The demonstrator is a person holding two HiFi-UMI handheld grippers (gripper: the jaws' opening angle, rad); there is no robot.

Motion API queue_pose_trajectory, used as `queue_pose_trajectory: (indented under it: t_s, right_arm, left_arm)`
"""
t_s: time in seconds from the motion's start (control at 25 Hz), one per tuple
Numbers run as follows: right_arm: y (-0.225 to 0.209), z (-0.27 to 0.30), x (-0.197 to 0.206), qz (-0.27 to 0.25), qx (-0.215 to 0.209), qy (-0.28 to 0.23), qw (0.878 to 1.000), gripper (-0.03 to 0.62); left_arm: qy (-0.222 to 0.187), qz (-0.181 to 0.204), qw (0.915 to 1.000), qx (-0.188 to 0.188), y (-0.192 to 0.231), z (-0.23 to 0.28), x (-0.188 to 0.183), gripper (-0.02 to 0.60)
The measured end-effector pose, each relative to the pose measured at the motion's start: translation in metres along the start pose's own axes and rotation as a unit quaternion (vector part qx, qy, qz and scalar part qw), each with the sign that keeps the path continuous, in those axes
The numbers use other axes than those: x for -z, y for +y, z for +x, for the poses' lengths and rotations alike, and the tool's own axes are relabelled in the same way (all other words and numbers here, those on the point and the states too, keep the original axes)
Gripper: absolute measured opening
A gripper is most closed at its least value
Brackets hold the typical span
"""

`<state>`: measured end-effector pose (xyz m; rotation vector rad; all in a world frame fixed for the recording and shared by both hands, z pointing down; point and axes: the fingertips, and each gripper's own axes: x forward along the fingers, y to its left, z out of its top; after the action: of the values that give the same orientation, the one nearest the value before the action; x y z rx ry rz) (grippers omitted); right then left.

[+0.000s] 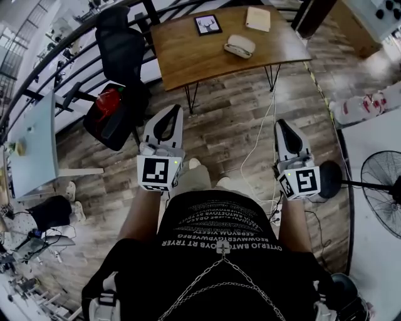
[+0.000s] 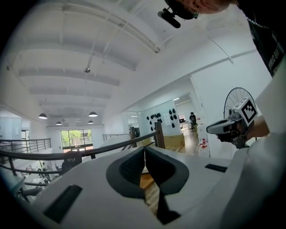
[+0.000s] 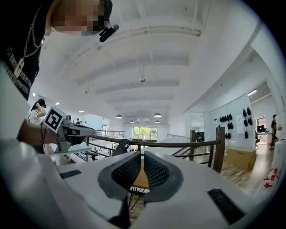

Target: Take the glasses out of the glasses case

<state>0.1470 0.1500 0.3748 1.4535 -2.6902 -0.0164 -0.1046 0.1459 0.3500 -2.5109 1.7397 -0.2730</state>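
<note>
The pale glasses case (image 1: pixel 240 46) lies shut on the wooden table (image 1: pixel 188 53) far ahead of me, well out of reach of both grippers. No glasses show. My left gripper (image 1: pixel 173 111) is held near my waist over the wood floor, its jaws shut with nothing between them; in its own view the pads (image 2: pixel 129 167) meet at the tips. Level with it on the other side, my right gripper (image 1: pixel 281 123) is likewise shut and empty, its pads (image 3: pixel 156 172) touching. Each gripper view looks up at the ceiling and shows the other gripper (image 2: pixel 232 125) (image 3: pixel 67 129).
A framed picture (image 1: pixel 207 24) and a notebook (image 1: pixel 258 19) share the table. A black office chair (image 1: pixel 122 47) and a dark bag with a red item (image 1: pixel 108 101) stand at the left. A floor fan (image 1: pixel 382 188) is on the right. Cables (image 1: pixel 263 150) run across the floor.
</note>
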Motion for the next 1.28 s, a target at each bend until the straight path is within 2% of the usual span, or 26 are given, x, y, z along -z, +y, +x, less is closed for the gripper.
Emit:
queue_pose_trajectory:
  t_s: [0.24, 0.52, 0.84, 1.28]
  right_arm:
    - [0.002, 0.025, 0.003, 0.006, -0.008, 0.008, 1.0, 0.018]
    - [-0.013, 0.055, -0.003, -0.001, -0.003, 0.009, 1.0, 0.018]
    - [-0.03, 0.106, 0.0, 0.013, 0.002, 0.019, 1.0, 0.018]
    - [-0.051, 0.162, -0.004, 0.017, 0.014, 0.017, 1.0, 0.018]
  left_arm:
    - [0.008, -0.003, 0.9999, -0.006, 0.016, 0.01, 0.009, 0.029]
    - [0.009, -0.005, 0.9997, 0.022, 0.024, 0.053, 0.012, 0.029]
    - [0.017, -0.006, 0.9994, 0.03, 0.055, 0.103, 0.016, 0.029]
    - [0.009, 0.004, 0.999, 0.044, 0.082, 0.16, 0.009, 0.029]
